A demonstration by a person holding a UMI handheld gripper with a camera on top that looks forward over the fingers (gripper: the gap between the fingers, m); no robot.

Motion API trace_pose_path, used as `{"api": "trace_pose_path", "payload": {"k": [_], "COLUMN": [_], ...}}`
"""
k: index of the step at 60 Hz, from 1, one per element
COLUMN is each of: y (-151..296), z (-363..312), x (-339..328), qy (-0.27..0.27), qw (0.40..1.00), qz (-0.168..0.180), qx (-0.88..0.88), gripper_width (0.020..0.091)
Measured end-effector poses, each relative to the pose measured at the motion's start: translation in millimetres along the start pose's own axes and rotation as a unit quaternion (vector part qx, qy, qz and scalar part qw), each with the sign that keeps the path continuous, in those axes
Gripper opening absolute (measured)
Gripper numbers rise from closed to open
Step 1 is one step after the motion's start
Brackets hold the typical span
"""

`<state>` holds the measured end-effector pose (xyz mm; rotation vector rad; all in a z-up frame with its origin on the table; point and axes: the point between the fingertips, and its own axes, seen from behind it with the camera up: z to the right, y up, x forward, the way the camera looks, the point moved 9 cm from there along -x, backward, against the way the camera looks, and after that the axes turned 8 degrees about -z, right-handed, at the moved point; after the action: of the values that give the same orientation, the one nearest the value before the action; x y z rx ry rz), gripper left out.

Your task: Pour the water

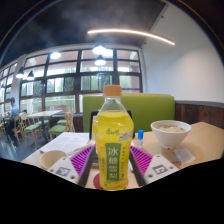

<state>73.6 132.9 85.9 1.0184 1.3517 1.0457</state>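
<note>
Fingers (111,163) clamp clear plastic bottle (112,140), yellow liquid, orange cap | round white bowl (171,130) beyond, on table (205,140)

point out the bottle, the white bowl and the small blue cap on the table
bottle (112,140), gripper view, on its yellow-green label, between the jaws
white bowl (171,129), gripper view, on its outer wall, beyond the bottle
small blue cap (140,134), gripper view, on its top, beside the bowl

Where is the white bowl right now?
In the gripper view, the white bowl sits on the table beyond the fingers, right of the yellow bottle standing between them, with a small blue cap between the two.
</note>
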Motion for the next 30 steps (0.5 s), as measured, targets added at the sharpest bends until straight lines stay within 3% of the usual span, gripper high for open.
{"api": "trace_pose_path", "payload": {"k": [3,6,17,30], "y": [-3.5,-3.8,9.7,26.1], "z": [4.1,-0.6,-13.3,-36.7], "x": [3.1,-13.1,-81.1,-231.2], "qy": [0.005,-0.006,-0.029,-0.045], "qw": [1.0,1.0,0.999,0.998], "qz": [-0.01,-0.009,0.003,0.005], "qx": [-0.008,-0.01,-0.036,-0.031], "gripper_width": [0.0863,0.081,0.0821,0.0822]}}
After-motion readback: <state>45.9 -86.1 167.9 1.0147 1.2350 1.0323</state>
